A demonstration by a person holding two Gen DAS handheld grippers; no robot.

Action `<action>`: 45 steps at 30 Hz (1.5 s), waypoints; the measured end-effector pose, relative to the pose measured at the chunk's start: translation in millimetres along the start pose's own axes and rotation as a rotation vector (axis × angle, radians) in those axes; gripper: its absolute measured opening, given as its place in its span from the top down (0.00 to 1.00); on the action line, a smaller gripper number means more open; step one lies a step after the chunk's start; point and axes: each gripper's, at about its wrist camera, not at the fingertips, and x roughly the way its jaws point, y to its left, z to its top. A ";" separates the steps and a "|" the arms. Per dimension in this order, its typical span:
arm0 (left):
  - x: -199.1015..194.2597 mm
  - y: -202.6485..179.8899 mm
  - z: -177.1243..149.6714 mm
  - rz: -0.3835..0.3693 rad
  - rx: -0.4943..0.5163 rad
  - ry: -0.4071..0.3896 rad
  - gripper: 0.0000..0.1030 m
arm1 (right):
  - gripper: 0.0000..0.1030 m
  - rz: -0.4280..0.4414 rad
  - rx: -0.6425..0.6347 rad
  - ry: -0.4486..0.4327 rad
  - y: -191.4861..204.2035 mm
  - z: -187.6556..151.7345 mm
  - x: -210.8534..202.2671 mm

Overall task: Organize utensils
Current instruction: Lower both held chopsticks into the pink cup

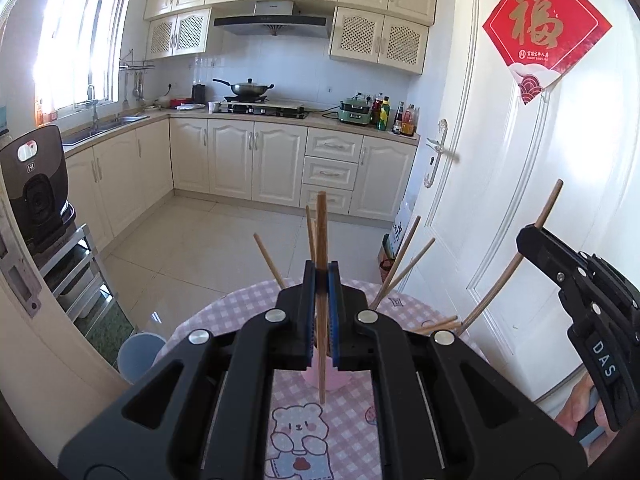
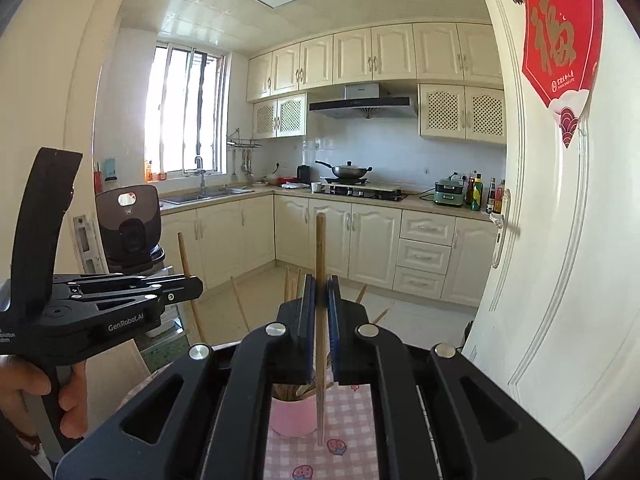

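Note:
My left gripper (image 1: 321,268) is shut on one wooden chopstick (image 1: 321,232), held upright above the pink cup (image 1: 325,382) on the pink checked tablecloth (image 1: 344,424). Several more chopsticks (image 1: 396,268) fan out of the cup. My right gripper (image 1: 529,237) comes in from the right with a slanted chopstick (image 1: 546,206) in its shut jaws. In the right wrist view, the right gripper (image 2: 320,280) grips its chopstick (image 2: 320,240) upright over the pink cup (image 2: 292,416). The left gripper (image 2: 197,282) is at the left, and a hand (image 2: 68,400) holds it.
A white door (image 1: 520,160) with a red paper sign (image 1: 546,24) stands close on the right. A brown rice cooker (image 1: 38,184) sits on a metal rack at the left, a blue stool (image 1: 140,354) by the table's edge. Kitchen cabinets (image 1: 256,160) lie beyond the tiled floor.

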 end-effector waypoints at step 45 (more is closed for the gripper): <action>73.7 -10.9 -6.0 -0.030 -0.013 0.037 0.94 | 0.96 0.076 0.089 -0.038 0.4 -14.3 57.0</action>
